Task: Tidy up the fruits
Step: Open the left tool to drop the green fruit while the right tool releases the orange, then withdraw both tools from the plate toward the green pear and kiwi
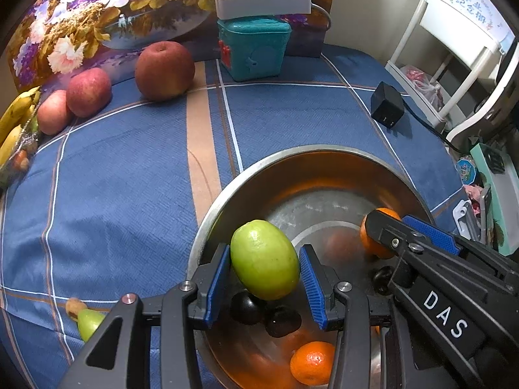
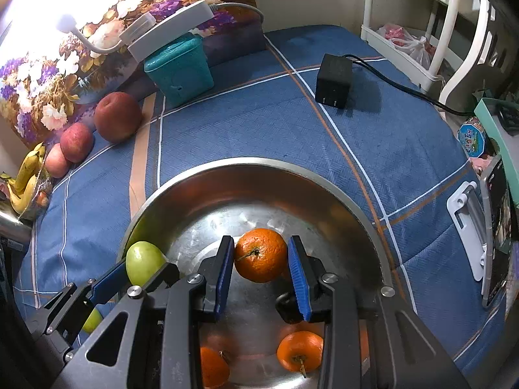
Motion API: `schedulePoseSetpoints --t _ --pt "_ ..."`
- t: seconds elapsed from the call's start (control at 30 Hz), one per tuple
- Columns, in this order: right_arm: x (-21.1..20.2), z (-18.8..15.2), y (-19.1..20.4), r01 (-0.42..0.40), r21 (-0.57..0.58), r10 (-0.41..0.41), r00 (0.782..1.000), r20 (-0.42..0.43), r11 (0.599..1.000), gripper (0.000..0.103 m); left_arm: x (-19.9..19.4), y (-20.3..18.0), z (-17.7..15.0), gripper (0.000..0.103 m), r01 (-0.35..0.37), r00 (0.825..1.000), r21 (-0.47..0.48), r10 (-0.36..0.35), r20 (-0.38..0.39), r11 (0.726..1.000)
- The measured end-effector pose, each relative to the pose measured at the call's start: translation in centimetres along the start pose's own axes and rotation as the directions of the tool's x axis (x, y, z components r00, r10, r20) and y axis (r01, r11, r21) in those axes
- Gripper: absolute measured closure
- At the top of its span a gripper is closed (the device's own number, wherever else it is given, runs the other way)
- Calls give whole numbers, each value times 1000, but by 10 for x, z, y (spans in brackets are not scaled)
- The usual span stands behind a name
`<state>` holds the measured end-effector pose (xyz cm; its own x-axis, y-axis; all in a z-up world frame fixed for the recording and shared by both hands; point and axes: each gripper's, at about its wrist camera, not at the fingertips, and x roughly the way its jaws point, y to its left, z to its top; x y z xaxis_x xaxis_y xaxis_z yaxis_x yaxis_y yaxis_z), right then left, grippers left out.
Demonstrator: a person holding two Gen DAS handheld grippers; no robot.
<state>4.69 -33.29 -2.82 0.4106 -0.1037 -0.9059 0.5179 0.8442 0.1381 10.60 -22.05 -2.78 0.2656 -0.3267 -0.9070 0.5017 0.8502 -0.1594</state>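
Note:
A steel bowl (image 1: 324, 149) (image 2: 259, 162) sits on the blue checked cloth. Over its left side my left gripper (image 1: 264, 254) is shut on a green oval fruit (image 1: 264, 264) (image 2: 142, 262). Beside it, also above the bowl, my right gripper (image 2: 261, 243) is shut on an orange (image 2: 261, 254) (image 1: 373, 243). Lower in the bowl lie two more oranges (image 2: 300, 350) (image 2: 212, 366) and some dark round fruits (image 1: 246, 308). Three red apples (image 1: 163, 71) (image 1: 89, 92) (image 1: 53, 111) and bananas (image 1: 13, 120) rest at the far left. Another small green fruit (image 1: 89, 322) lies on the cloth by the bowl.
A teal box (image 1: 254, 50) with a white power strip (image 1: 262, 3) on top stands at the back, against a floral picture. A black adapter (image 1: 387, 105) with its cord lies at the back right. A white shelf (image 2: 402, 55) and clutter line the right edge.

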Motion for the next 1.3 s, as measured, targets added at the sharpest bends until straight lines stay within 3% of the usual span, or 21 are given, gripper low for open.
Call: schedulePoseSetpoints --t 0.17,0.27,0.67,0.8,0.87,0.97,1.03,1.23,1.3 --pt "-3 3 0 5 -1 -5 1000 4 1000 66 -6 -3 1 49 8 1000 4 -8 14 1000" --pt "-7 4 0 7 -1 -7 1000 13 1000 59 -13 -3 2 48 13 1000 4 -14 28 1000" --pt "-20 4 -4 13 1 -13 1000 24 1000 59 -27 27 2 46 -15 999 -79 18 33 997" --pt "-19 4 -4 17 -2 -17 1000 19 1000 59 -28 42 2 21 -65 997 -122 69 30 990" --pt "-19 3 -4 19 -6 -19 1000 18 1000 59 -29 51 2 16 -94 995 -138 99 32 986" --pt "-16 3 -3 29 -19 -28 1000 14 999 30 -29 62 1 7 -119 992 -163 126 34 979" --pt "-16 3 -1 30 -27 -29 999 12 999 29 -29 70 -1 0 -141 988 -177 149 34 974" --pt "-12 3 2 39 -48 -39 999 3 998 28 -28 82 -4 0 -185 979 -213 198 41 959" --pt "-12 3 3 40 -52 -40 999 2 998 20 -28 85 -4 0 -195 977 -223 209 41 955"
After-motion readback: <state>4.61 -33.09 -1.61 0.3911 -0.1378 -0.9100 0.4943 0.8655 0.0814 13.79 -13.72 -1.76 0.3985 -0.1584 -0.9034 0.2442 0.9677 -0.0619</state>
